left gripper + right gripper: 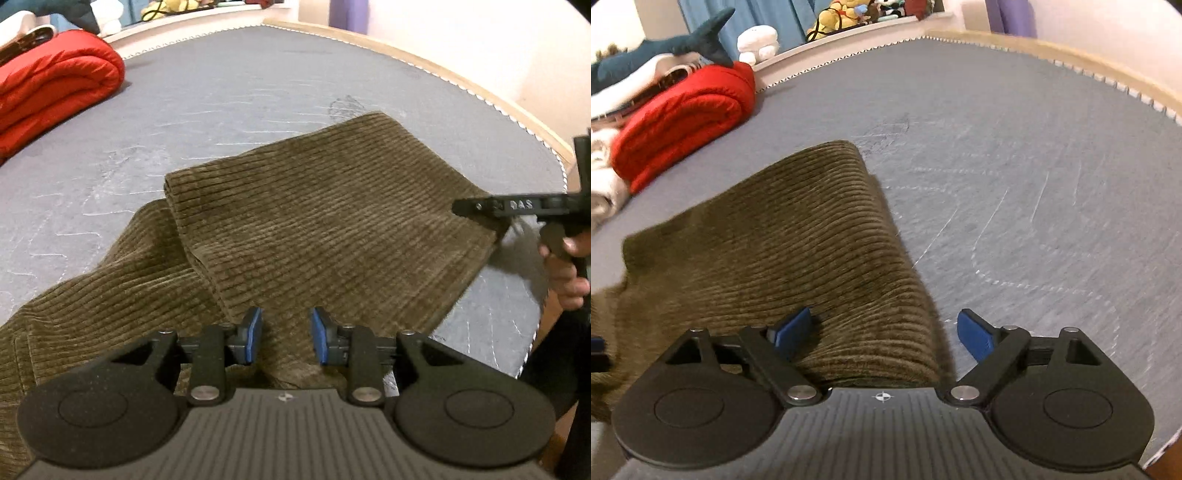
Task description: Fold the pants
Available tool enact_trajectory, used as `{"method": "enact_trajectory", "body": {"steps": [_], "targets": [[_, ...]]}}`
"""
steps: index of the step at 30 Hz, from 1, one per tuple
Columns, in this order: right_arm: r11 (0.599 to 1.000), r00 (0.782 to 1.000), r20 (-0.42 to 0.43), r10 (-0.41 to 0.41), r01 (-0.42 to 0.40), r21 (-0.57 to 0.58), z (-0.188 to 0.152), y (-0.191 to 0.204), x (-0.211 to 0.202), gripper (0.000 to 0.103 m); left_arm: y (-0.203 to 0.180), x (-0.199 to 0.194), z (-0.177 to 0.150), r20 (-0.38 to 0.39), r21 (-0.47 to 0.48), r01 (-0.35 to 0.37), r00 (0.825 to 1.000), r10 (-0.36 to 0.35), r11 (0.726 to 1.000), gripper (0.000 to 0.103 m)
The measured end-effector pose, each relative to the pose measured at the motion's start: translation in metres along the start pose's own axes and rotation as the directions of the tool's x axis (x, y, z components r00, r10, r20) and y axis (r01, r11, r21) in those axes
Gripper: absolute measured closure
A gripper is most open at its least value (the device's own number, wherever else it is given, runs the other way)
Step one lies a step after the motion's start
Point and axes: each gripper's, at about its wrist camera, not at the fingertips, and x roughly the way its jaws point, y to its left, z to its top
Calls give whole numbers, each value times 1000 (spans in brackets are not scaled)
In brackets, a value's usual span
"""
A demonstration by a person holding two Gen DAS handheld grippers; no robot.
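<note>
Corduroy pants (314, 221) lie on the grey mattress (240, 85), one olive layer already doubled over the rest. Judged step: a fold just laid, release in hand; next calls for regrasping an edge for a further fold. Left tool (285, 336) stands narrowly parted over the cloth, pads not pressing. Right tool (884, 332) stands wide, straddling the fold's edge, gripping nothing.
</note>
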Motion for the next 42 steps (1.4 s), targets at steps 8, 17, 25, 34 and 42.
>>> {"method": "enact_trajectory", "body": {"steps": [8,17,25,34,42], "targets": [[998,998,8,66,-66,-6,-5,7,-4,37,5,-6,14,67,-59,-5,998,9,998,65],[990,985,133,110,-96,-105,-1,23,-30,72,13,-11,25,118,-186,20,993,2,982,60],[832,903,278,327,-135,-538,-36,100,-75,74,14,-33,40,285,-335,323,930,-231,885,36],[627,873,244,422,-87,-774,-70,158,-81,74,-9,-14,52,223,-276,349,930,-294,896,25],[562,887,189,421,-92,-822,-76,187,-78,72,13,-1,47,152,-319,198,976,-157,927,84]]}}
